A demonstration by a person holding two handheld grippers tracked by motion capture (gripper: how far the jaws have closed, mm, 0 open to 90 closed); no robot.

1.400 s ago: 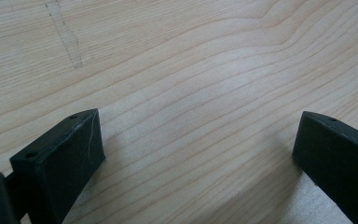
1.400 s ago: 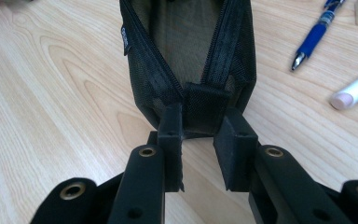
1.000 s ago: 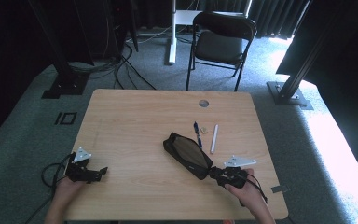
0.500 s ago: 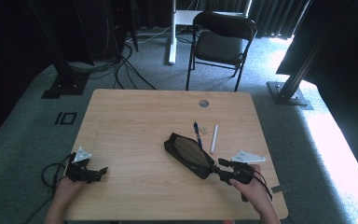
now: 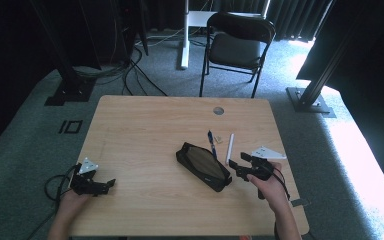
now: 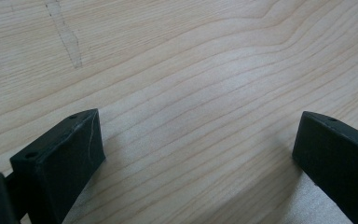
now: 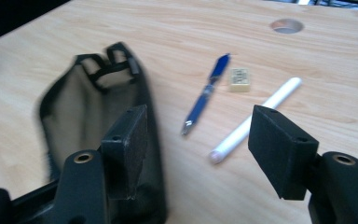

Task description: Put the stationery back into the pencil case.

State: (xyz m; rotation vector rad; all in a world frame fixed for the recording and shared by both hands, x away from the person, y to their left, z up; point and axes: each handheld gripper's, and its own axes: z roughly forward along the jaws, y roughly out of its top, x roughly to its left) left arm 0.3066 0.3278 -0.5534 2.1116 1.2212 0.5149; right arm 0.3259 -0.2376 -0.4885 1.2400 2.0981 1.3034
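Looks like we're lining up the right tool [image 7: 196, 154], jaws wide apart, on the white pen [image 7: 256, 119] beside the pouch [image 5: 203, 166]; left tool [image 5: 111, 183] sits released, empty, on the counter [image 5: 145, 125].

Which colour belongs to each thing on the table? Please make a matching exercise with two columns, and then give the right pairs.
Things:
1. pencil case
2. pen
3. marker
4. eraser

Colours:
a. white
b. beige
c. black
d. blue

Right pairs: 1-c, 2-d, 3-a, 4-b.
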